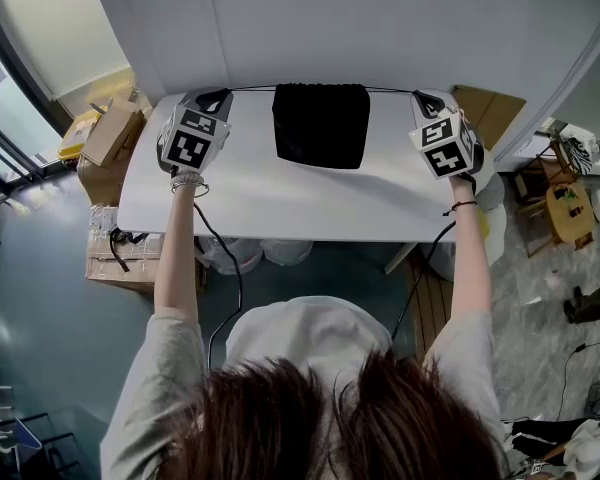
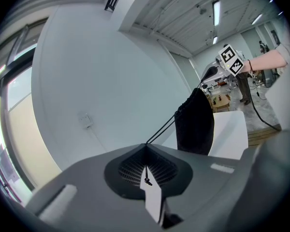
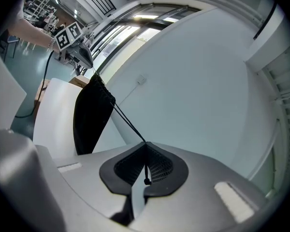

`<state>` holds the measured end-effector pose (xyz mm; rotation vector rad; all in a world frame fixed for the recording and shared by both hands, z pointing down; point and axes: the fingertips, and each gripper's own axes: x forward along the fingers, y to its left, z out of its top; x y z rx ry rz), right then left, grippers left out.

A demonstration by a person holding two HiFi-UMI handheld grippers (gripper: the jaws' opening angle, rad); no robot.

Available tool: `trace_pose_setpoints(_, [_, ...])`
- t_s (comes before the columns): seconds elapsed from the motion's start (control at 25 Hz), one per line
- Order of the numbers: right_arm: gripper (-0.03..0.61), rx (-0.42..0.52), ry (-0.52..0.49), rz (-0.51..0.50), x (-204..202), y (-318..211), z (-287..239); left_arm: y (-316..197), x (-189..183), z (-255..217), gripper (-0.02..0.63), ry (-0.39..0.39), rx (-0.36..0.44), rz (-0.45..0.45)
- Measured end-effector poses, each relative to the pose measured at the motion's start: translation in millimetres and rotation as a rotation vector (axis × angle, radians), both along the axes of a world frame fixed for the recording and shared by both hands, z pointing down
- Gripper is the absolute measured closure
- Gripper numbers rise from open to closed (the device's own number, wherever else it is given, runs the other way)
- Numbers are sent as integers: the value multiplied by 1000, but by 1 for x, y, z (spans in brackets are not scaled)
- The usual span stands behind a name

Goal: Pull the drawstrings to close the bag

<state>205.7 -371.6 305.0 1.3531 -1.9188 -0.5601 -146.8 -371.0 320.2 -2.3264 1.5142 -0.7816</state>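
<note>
A black drawstring bag [image 1: 321,124] stands at the back middle of the white table [image 1: 280,203], its top gathered. A thin black drawstring [image 1: 250,90] runs taut from the bag's top out to each side. My left gripper [image 1: 214,96] is off the bag's left and shut on the left drawstring [image 2: 164,127], whose knot sits between the pads. My right gripper [image 1: 426,98] is off the bag's right and shut on the right drawstring [image 3: 128,122]. The bag [image 2: 195,122] hangs upright in the left gripper view and also shows as the bag [image 3: 91,117] in the right gripper view.
A white wall [image 1: 360,18] rises straight behind the table. Cardboard boxes [image 1: 110,133] stand off the table's left end and a flat cardboard piece [image 1: 485,108] at its back right. Wooden chairs [image 1: 565,208] are further right. Cables hang below the front edge.
</note>
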Motion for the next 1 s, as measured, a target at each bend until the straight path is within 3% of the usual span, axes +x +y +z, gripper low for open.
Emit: trace_pose_setpoints(1.0, [565,11,-21,46,8,-7,0,-8,-12,7,614,34,-8,-24])
